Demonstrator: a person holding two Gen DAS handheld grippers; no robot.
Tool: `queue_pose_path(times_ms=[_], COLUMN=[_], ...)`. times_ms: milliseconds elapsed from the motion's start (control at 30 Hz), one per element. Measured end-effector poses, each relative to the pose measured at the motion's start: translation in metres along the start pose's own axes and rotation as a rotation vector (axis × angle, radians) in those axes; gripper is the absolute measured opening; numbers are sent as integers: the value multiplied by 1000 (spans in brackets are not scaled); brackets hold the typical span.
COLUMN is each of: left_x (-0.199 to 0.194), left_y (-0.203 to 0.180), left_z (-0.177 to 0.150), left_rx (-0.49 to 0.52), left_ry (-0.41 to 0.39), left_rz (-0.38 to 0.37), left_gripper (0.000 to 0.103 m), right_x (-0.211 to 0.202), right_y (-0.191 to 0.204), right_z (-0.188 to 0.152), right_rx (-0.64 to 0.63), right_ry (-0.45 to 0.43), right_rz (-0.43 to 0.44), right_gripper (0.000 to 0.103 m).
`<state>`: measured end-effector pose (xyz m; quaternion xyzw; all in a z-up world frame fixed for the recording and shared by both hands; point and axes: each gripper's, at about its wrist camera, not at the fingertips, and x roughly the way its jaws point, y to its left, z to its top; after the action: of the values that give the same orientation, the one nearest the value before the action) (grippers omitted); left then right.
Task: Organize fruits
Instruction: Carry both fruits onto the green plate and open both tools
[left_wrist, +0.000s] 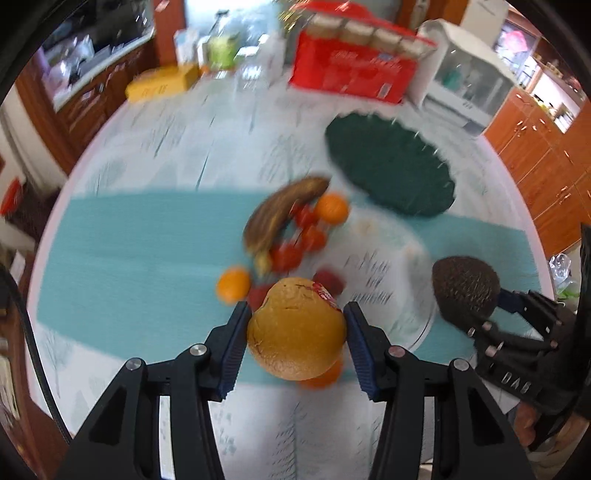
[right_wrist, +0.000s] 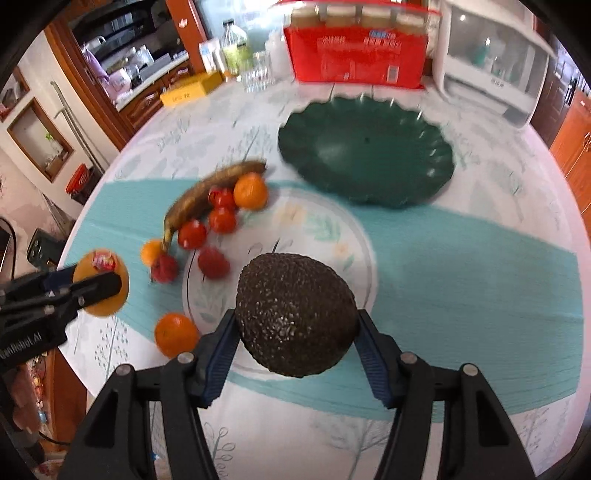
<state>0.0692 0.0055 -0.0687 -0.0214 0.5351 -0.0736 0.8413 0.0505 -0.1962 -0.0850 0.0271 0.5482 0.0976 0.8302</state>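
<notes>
Fruits: left gripper jaws pinch stickered orange | right gripper jaws pinch dark pebbly avocado

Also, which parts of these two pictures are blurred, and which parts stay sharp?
Left wrist view: the browned banana and dark green scalloped plate are smeared by motion, while the large orange-yellow fruit is sharp. Right wrist view: the rough dark avocado is sharp and the table fruit only slightly soft. Both views bend straight edges.
</notes>
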Motion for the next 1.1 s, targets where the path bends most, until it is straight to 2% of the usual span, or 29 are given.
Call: queue_pose_path(times_ms=[133, 233, 467, 567, 767, 900, 1100], left_x=[-14, -10, 36, 64, 125, 152, 181], left_y=[-27, -49, -87, -96, -107, -110, -105], left_z=[45, 81, 147, 161, 183, 186, 188], left_rx=[45, 78, 133, 141, 135, 148, 163], left_ry=[-71, -100, -75, -48, 38, 75, 124], left_rz=[-9, -18, -37, -49, -86, -91, -81], left_gripper=[50, 50, 50, 50, 50, 50, 50], right_x=[-16, -25, -15, 6, 56, 83, 110], right_y=[-17, -31, -64, -80, -107, -117, -116], right_z=[25, 48, 105, 122, 134, 134, 135], right_rx=[16, 27, 68, 108, 180, 231, 234], right_ry=[-55, -97, -150, -128, -57, -12, 26], right_rz=[-25, -53, -131, -167, -200, -189, -193], right_gripper=[62, 62, 62, 62, 62, 62, 62])
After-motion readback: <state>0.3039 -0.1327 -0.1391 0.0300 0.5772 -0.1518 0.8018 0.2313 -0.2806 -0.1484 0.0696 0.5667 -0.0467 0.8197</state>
